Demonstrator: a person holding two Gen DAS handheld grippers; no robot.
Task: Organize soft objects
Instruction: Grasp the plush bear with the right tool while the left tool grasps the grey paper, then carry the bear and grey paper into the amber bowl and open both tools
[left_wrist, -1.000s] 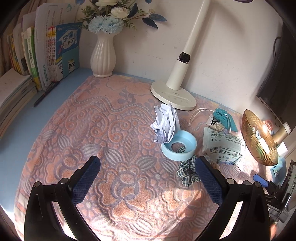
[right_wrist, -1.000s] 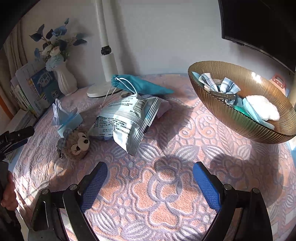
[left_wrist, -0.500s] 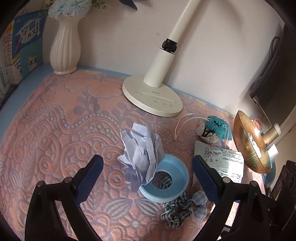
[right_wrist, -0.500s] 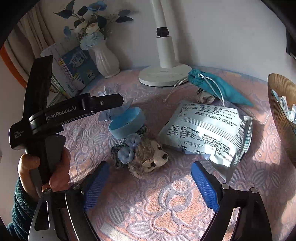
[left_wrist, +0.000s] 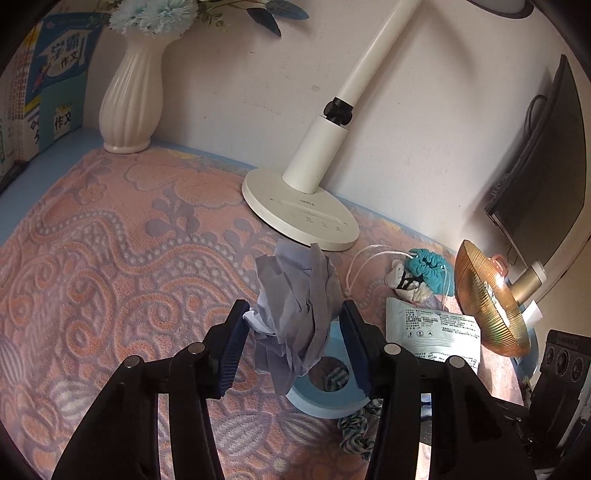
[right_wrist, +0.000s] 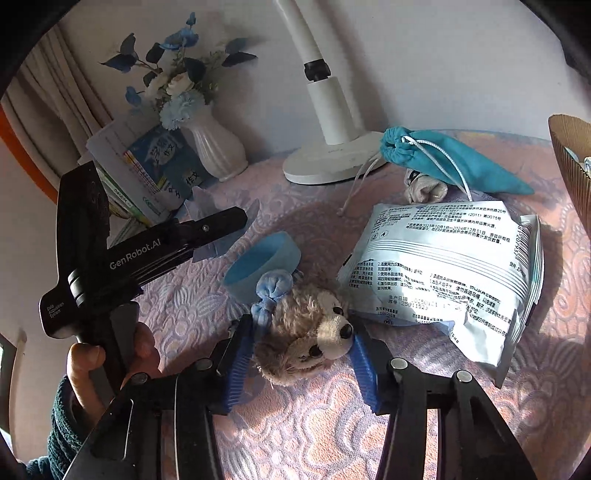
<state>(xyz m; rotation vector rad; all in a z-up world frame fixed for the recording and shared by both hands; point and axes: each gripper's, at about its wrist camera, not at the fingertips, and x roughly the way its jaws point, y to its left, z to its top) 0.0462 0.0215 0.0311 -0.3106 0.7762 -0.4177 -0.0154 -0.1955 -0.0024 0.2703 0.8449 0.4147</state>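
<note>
Pink-and-lilac embossed cloth (left_wrist: 110, 258) against white wall (left_wrist: 424, 110)

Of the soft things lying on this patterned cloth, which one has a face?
The plush bear, pinched between the right tool's blue pads. It has dark eyes, a nose and a blue bow; the teal drawstring pouch and crumpled paper are faceless.

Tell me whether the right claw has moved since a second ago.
Yes. The right claw swung left from the ribbed golden bowl to the brown plush bear, its jaws just closing on the bear's head.
</note>
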